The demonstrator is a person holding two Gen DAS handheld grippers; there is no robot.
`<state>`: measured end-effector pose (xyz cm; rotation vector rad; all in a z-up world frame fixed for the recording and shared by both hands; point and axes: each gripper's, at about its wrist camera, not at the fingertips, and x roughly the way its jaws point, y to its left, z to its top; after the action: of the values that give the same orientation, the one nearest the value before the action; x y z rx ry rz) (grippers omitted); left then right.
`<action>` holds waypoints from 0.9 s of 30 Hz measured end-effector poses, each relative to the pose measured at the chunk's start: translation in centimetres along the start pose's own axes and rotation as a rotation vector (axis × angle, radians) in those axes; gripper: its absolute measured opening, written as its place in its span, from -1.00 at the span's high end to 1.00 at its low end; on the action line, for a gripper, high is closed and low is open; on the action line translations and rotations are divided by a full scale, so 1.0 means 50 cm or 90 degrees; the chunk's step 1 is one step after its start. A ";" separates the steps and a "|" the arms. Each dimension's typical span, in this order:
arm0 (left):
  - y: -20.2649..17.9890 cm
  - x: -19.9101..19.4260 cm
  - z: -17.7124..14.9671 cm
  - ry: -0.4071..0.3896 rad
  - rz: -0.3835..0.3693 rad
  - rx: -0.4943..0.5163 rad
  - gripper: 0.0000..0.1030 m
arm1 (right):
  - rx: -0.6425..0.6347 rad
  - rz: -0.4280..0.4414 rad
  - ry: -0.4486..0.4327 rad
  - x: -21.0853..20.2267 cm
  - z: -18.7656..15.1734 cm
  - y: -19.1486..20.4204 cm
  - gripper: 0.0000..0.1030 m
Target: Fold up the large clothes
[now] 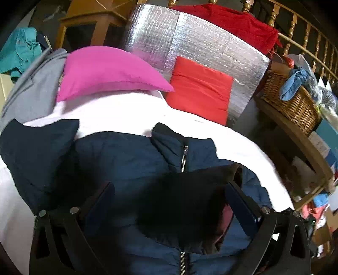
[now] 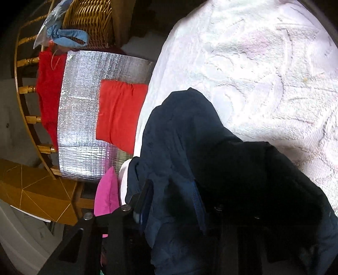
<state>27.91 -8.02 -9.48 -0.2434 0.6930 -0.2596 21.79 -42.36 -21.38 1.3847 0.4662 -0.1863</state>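
Now, through my left wrist camera, my left tool [image 1: 169, 203] hangs over the navy puffer jacket [image 1: 126, 156], which lies front-up on the white bedspread [image 1: 126, 110] with its zipper [image 1: 184, 157] running toward me. My two fingers [image 1: 99, 203] stand spread wide, and a dark fold of the jacket bunches up between them; it touches the right finger, but I see no pinch. One sleeve [image 1: 36, 143] sticks out to the left. Beyond the jacket sit a pink pillow [image 1: 109, 72], a red cushion [image 1: 200, 88] leaning against a silver foil panel [image 1: 190, 46], a grey garment [image 1: 31, 88] on the left and a wicker basket [image 1: 291, 105] on a wooden shelf at the right.

From my right wrist camera, the view is rolled sideways. My right tool [image 2: 171, 203] has jacket fabric [image 2: 190, 131] draped over and between its fingers; the right finger is lost in dark cloth, so I cannot tell whether the tool is pressed together or spread. It seems to be lifting a fold off the textured bedspread [image 2: 264, 63]. The red cushion [image 2: 120, 114], foil panel [image 2: 84, 84] and basket [image 2: 88, 19] show at the left.
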 end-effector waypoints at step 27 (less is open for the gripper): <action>-0.058 -0.040 -0.013 -0.015 -0.033 0.083 -1.00 | 0.012 -0.010 0.002 -0.005 -0.006 -0.022 0.20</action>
<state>25.56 -10.18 -7.88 -0.1392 0.6436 -0.3496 21.06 -42.31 -22.27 1.3999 0.4789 -0.2023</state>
